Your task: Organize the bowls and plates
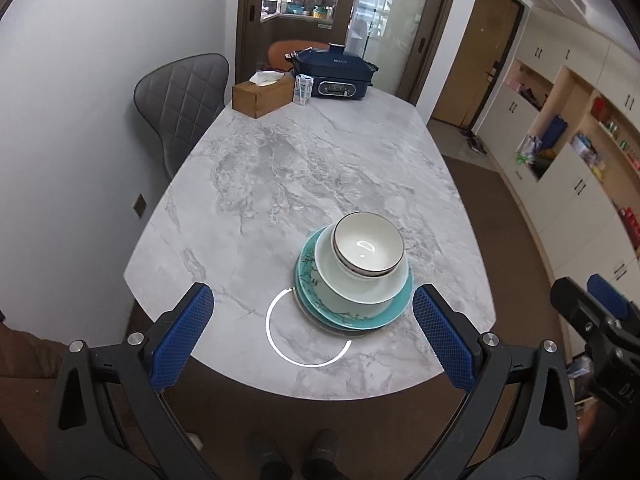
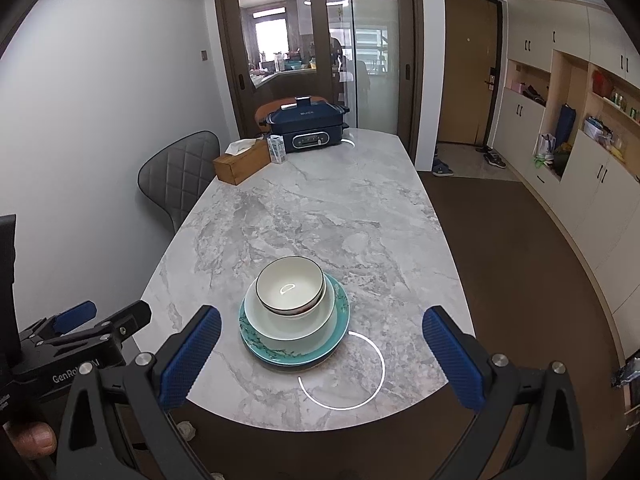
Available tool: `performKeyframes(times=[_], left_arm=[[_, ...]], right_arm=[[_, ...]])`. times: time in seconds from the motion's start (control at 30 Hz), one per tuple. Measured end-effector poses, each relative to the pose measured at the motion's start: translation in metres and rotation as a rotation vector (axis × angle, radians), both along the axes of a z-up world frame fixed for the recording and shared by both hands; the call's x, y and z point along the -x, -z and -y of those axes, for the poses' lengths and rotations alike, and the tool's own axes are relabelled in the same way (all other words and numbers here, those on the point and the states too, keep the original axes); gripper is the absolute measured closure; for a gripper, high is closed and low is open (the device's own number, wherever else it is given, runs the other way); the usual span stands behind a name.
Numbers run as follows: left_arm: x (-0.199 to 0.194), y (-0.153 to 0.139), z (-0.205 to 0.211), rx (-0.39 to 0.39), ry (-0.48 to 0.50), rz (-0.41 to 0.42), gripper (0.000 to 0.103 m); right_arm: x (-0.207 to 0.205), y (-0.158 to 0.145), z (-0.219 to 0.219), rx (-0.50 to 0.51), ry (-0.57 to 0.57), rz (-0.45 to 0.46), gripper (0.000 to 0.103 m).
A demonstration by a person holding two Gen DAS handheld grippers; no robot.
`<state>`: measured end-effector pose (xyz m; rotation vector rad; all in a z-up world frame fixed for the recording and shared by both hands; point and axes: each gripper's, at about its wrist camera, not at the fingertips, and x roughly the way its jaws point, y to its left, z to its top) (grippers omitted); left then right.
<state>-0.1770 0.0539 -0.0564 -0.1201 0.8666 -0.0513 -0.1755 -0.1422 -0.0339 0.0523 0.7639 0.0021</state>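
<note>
Since the dark-rimmed white bowl (image 2: 289,286) is already sitting nested in the pale bowl (image 2: 291,322) on the teal plates (image 2: 340,330) near the marble counter (image 2: 320,220) edge, both the left claw (image 1: 313,338) and right claw (image 2: 322,356) are hovering wide open and empty, so stacking's looking pretty much done.

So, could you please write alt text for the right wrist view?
A stack of dishes sits near the close end of a marble table: a dark-rimmed white bowl inside a larger white bowl on a teal plate. The open right gripper frames it; at the far end stand a blue electric cooker and a tissue box.
</note>
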Motion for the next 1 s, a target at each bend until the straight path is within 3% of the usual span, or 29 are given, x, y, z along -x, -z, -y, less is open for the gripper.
performKeyframes(times=[0.27,0.63,0.77,1.0], left_arm=[[0.010,0.004,0.012,-0.036,0.024,0.000,0.002],[0.018,0.003,0.020,-0.024,0.025,-0.006,0.002],[0.021,0.003,0.029,-0.062,0.033,-0.011,0.002],[0.027,-0.001,0.031,-0.039,0.033,-0.007,0.002]], right_arm=[[0.004,0.004,-0.004,0.004,0.009,-0.019,0.000],[0.014,0.002,-0.006,0.015,0.013,-0.021,0.000],[0.017,0.000,-0.002,0.016,0.021,-0.020,0.000],[0.019,-0.001,0.004,0.016,0.026,-0.017,0.000]])
